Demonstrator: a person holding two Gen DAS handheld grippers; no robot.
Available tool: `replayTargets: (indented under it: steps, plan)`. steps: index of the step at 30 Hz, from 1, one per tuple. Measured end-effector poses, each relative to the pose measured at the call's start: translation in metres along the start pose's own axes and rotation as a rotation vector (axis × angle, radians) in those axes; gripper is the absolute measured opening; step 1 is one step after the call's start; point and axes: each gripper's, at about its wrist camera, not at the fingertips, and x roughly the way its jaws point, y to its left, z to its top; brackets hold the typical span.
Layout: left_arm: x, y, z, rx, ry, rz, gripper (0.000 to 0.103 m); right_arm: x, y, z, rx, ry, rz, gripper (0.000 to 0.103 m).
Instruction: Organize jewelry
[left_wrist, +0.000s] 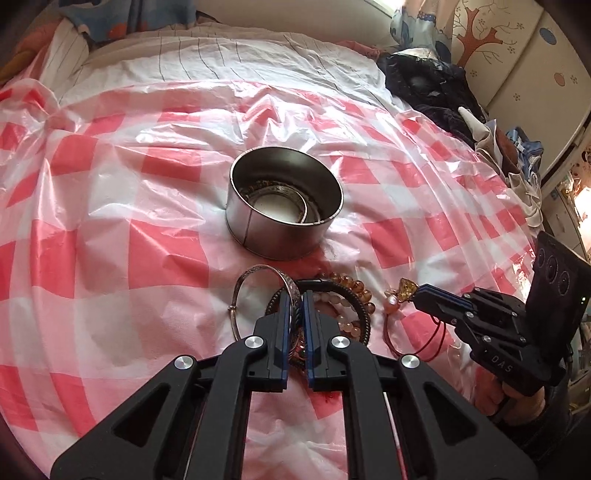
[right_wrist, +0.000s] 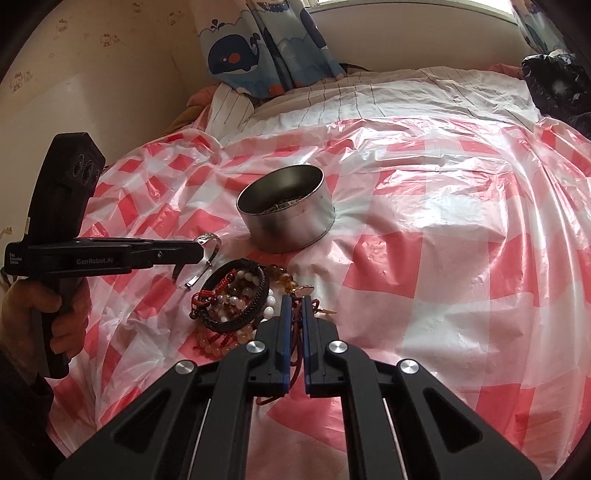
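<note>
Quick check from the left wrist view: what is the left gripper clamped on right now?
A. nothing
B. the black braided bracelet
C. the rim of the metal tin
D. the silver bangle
D: the left gripper has its pads closed on the band of the silver bangle, short of the metal tin.

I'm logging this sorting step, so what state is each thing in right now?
Left tool: shut on the silver bangle.
Silver bangle: tilted, one edge gripped, outside the tin.
Right tool: shut on the red cord bracelet.
Red cord bracelet: gripped near its amber charm, cord loop on the sheet.
Metal tin: upright, open, with jewelry inside.
Bead bracelets: piled on the sheet, unsorted.
Checked plastic sheet: spread out, wrinkled.
</note>
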Motion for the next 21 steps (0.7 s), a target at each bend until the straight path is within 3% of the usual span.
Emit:
replayTargets:
  steps: [6,12,21]
  plan:
    - [-0.011,-0.001,0.004,0.018,-0.054,0.051,0.006,-0.008,-0.005,0.002,0.03,-0.043,0.014,0.006]
    - [-0.012,-0.024,0.005,0.137,-0.09,0.144,0.006,-0.016,-0.003,0.01,0.038,-0.079,0.043,0.006]
    - [-0.018,-0.037,0.036,0.152,-0.209,0.082,0.006,-0.022,0.011,0.059,0.029,-0.184,0.091,0.006]
